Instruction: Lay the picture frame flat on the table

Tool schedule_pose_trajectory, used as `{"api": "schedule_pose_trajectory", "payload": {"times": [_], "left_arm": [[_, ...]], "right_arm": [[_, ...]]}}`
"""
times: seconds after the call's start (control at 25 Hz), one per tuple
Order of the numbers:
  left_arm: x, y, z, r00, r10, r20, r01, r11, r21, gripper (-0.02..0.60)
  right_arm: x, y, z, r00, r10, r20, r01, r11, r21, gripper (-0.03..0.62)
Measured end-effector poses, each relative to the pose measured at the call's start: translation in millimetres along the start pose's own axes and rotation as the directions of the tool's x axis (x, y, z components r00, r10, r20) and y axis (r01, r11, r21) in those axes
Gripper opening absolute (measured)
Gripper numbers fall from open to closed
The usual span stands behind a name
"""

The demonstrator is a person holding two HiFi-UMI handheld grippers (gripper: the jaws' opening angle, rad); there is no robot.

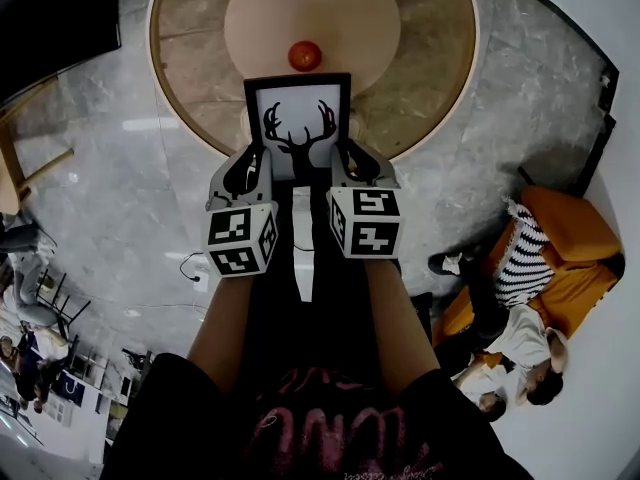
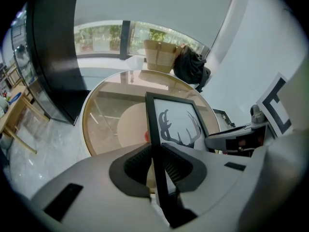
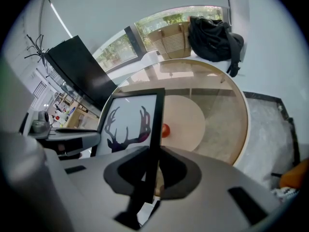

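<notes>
A black picture frame [image 1: 297, 118] with a deer-antler print is held upright above the near edge of a round glass table [image 1: 440, 58]. My left gripper [image 1: 247, 171] is shut on the frame's left edge [image 2: 155, 144]. My right gripper [image 1: 353, 163] is shut on its right edge [image 3: 153, 139]. The print faces me in the head view, and each gripper view shows it from the side, the antlers [image 2: 178, 127] plain in the left one and the antlers [image 3: 128, 127] in the right one. The frame's lower edge is hidden behind the grippers.
A small red ball [image 1: 305, 55] lies on the beige round mat [image 1: 312, 8] at the table's middle, just beyond the frame. A person in a striped top [image 1: 520, 258] sits on an orange sofa [image 1: 570, 238] at the right. Marble floor surrounds the table.
</notes>
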State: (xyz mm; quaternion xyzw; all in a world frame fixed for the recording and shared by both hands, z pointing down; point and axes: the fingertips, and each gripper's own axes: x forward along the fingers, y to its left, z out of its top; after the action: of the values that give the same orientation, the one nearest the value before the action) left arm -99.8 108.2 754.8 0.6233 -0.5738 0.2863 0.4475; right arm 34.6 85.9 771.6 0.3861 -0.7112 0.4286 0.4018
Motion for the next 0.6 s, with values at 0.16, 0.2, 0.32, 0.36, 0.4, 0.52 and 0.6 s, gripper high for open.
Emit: {"api": "schedule_pose_trajectory", "payload": {"times": [0.16, 0.2, 0.32, 0.36, 0.4, 0.52, 0.6], "left_arm": [[9.8, 2.0, -10.7, 1.000, -0.002, -0.018, 0.002, 1.000, -0.001, 0.071], [11.1, 2.3, -14.1, 1.000, -0.003, -0.025, 0.003, 1.000, -0.003, 0.071], [17.3, 4.5, -22.1, 0.999, -0.004, -0.038, 0.004, 1.000, -0.006, 0.071], [19.7, 5.2, -24.6, 0.999, -0.005, -0.039, 0.005, 1.000, -0.007, 0.071], [21.8, 6.0, -27.4, 0.999, -0.006, -0.041, 0.005, 1.000, -0.007, 0.071], [28.3, 8.8, -33.7, 0.999, -0.007, -0.052, 0.006, 1.000, -0.012, 0.071], [33.1, 10.7, -34.9, 0.998, -0.006, -0.058, 0.005, 1.000, -0.015, 0.071]], "right_arm": [[9.7, -3.2, -10.3, 1.000, -0.001, -0.020, 0.001, 1.000, 0.011, 0.081], [11.3, -3.4, -13.8, 1.000, -0.001, -0.028, 0.002, 1.000, 0.015, 0.081], [18.8, -5.0, -21.3, 0.999, -0.004, -0.042, 0.005, 1.000, 0.021, 0.081], [21.6, -5.7, -23.3, 0.999, -0.006, -0.044, 0.007, 1.000, 0.021, 0.081], [24.1, -6.2, -25.6, 0.999, -0.007, -0.047, 0.008, 1.000, 0.021, 0.081], [31.0, -7.4, -30.4, 0.998, -0.008, -0.061, 0.009, 1.000, 0.023, 0.081], [35.5, -8.4, -31.0, 0.998, -0.010, -0.069, 0.011, 1.000, 0.025, 0.081]]}}
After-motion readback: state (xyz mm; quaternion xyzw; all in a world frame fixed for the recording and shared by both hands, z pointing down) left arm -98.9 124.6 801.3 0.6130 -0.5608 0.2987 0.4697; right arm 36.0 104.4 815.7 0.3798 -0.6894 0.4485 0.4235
